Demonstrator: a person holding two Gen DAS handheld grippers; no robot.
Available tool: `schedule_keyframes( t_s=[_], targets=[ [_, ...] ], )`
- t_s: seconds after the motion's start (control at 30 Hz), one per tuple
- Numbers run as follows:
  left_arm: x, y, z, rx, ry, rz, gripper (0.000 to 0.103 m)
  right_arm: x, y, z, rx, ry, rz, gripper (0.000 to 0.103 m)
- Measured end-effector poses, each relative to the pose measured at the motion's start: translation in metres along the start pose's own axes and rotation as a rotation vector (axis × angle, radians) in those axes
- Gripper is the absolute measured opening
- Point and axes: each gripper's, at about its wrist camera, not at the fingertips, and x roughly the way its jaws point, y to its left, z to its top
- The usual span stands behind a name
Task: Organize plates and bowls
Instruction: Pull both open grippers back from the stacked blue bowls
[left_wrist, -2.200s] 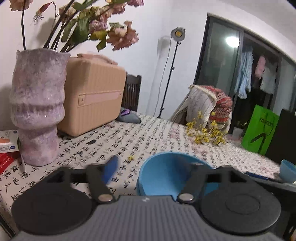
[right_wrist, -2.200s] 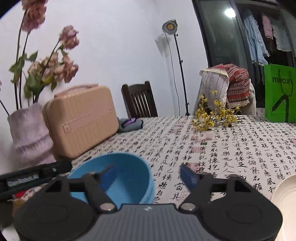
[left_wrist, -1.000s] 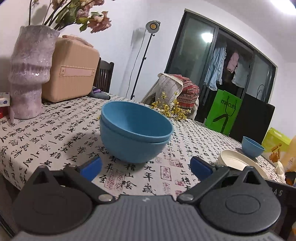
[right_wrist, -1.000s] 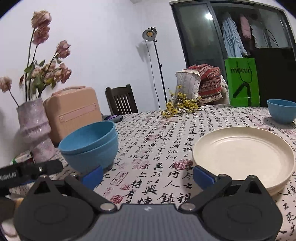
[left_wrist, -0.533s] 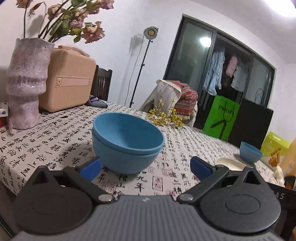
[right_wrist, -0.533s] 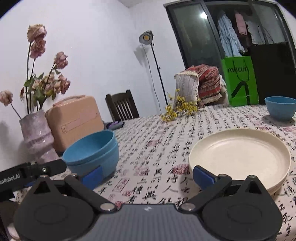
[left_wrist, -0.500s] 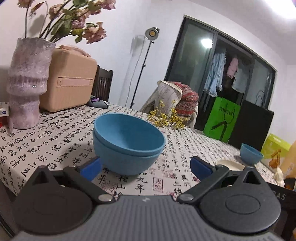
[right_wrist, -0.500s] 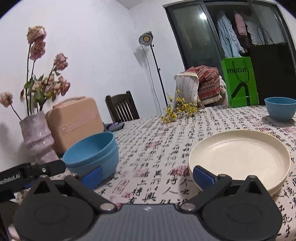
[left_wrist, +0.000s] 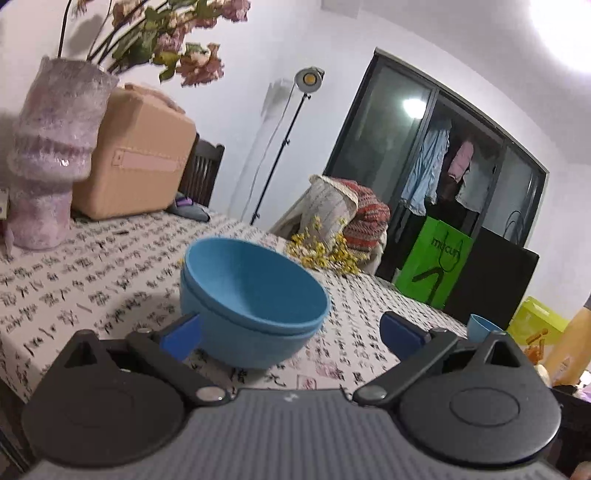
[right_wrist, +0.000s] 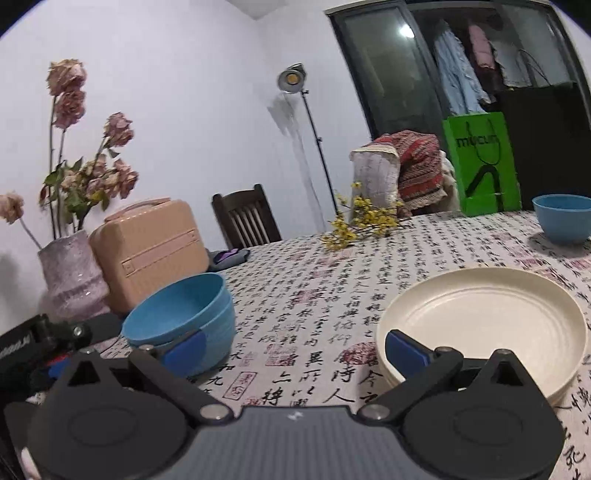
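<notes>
Two blue bowls (left_wrist: 251, 302), one sitting inside the other, in the middle of the left wrist picture.
We see our left tongs (left_wrist: 291, 334) and right tongs (right_wrist: 293, 350) both wide open, holding nothing. White plates (right_wrist: 484, 325) sit at lower right, and one more blue bowl (right_wrist: 563, 218) at far right.

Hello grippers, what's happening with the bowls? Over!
Left gripper open, empty. Right gripper open, empty. Two blue bowls stacked; lone blue bowl beyond cream plates. Nothing blocking.
</notes>
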Motion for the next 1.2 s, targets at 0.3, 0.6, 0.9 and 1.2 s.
schedule_keyframes(
  t_s=[0.3, 0.6, 0.9, 1.2],
  targets=[
    [0.01, -0.003, 0.003, 0.069, -0.054, -0.008, 0.103, 0.0, 0.004, 0.002, -0.09, -0.016, -0.075, 0.103],
    [0.016, -0.004, 0.001, 0.123, -0.076, -0.045, 0.103, -0.005, -0.003, -0.003, -0.143, -0.001, -0.186, 0.103],
    [0.023, -0.006, 0.003, 0.126, -0.06, -0.075, 0.103, -0.009, -0.017, 0.01, -0.128, -0.032, -0.246, 0.103],
    [0.02, -0.042, 0.0, 0.168, -0.062, -0.02, 0.103, -0.015, -0.047, 0.03, -0.113, -0.091, -0.182, 0.103]
  ],
)
